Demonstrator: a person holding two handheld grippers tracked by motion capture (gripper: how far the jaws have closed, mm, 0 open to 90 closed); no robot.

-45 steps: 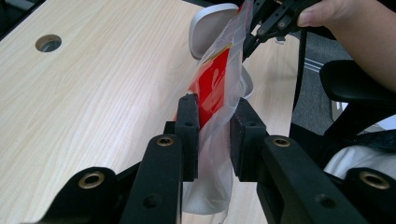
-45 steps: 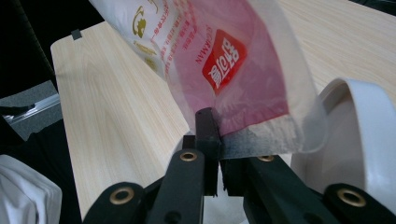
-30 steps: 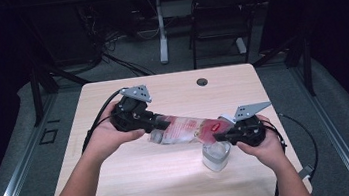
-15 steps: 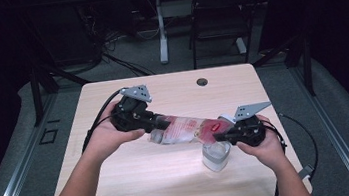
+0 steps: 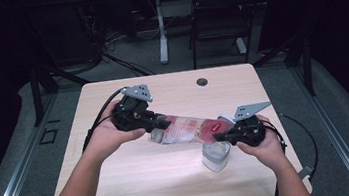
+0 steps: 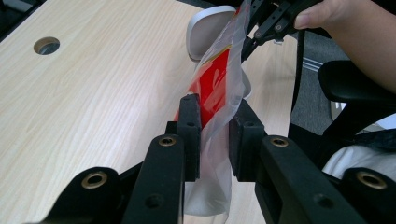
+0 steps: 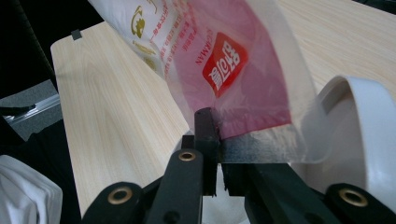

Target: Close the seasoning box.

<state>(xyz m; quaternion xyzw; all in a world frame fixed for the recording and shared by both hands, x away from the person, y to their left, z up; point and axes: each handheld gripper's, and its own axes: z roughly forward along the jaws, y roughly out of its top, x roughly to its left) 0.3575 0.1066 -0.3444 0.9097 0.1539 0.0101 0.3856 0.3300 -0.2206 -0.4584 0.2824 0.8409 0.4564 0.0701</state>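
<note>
A clear plastic bag (image 5: 186, 129) with red print hangs stretched between my two grippers, just above the table. My left gripper (image 5: 163, 124) is shut on its left end; in the left gripper view the bag (image 6: 217, 88) runs between the jaws of that gripper (image 6: 215, 130). My right gripper (image 5: 216, 135) is shut on the bag's right edge, and the right gripper view shows that gripper (image 7: 217, 149) pinching the bag (image 7: 224, 70). A white cup (image 5: 216, 157) stands under the bag's right end, close to the right gripper (image 6: 261, 28). The cup (image 7: 364, 140) (image 6: 210, 23) is partly hidden by the bag.
The light wooden table (image 5: 137, 183) has a round cable hole (image 5: 202, 81) near its far edge, also in the left gripper view (image 6: 46, 45). Cables trail from both grippers. A dark chair (image 5: 218, 17) and a table leg stand beyond the far edge.
</note>
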